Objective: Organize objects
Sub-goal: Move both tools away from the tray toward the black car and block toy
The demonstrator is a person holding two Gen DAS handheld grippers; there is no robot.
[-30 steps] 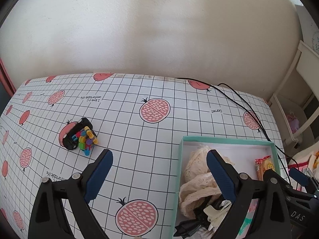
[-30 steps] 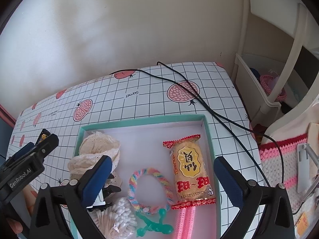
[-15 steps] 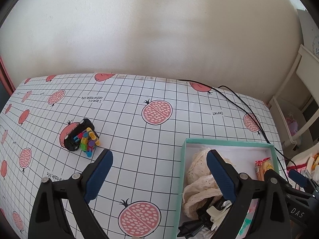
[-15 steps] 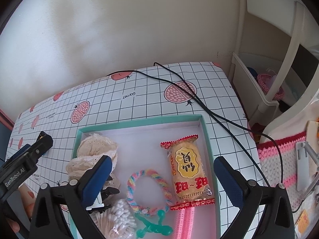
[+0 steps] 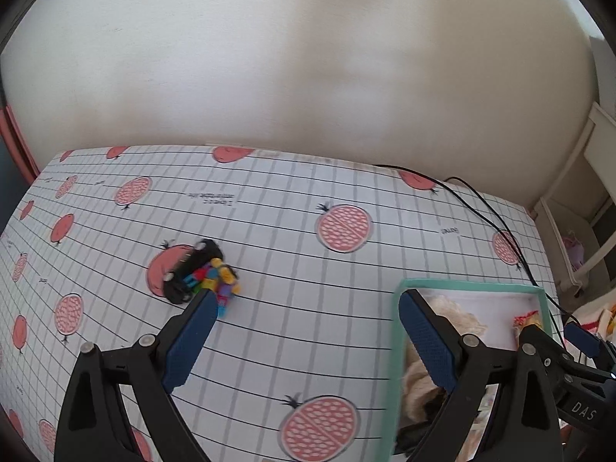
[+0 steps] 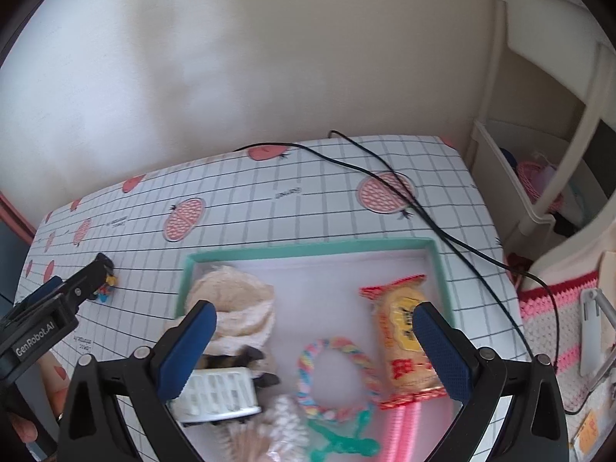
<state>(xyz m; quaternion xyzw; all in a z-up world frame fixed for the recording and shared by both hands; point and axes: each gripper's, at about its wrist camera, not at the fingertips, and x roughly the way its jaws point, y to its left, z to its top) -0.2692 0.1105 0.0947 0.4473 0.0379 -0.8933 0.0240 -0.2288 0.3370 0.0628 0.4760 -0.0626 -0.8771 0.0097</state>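
Note:
A black toy car with colourful brick figures (image 5: 200, 275) lies on the pomegranate-print tablecloth (image 5: 308, 211). My left gripper (image 5: 306, 304) is open just short of it, the left fingertip beside the figures. The teal box (image 6: 308, 248) holds a cream lace cloth (image 6: 235, 300), a yellow snack packet (image 6: 404, 338), a rainbow braided ring (image 6: 335, 373), a white clip (image 6: 215, 392), cotton swabs and pink fuzzy sticks. My right gripper (image 6: 313, 313) hangs open above the box, holding nothing. In the right wrist view the left gripper (image 6: 96, 273) reaches the toy (image 6: 106, 288).
A black cable (image 6: 385, 169) runs across the table's far right and off its edge. A white shelf unit (image 6: 539, 154) stands to the right, with a pink and white crochet cloth (image 6: 550, 308) below it. A plain wall backs the table.
My left gripper has moved forward and left, closer to the toy car. My right gripper has come nearer to the box, and the white clip now shows under its left finger.

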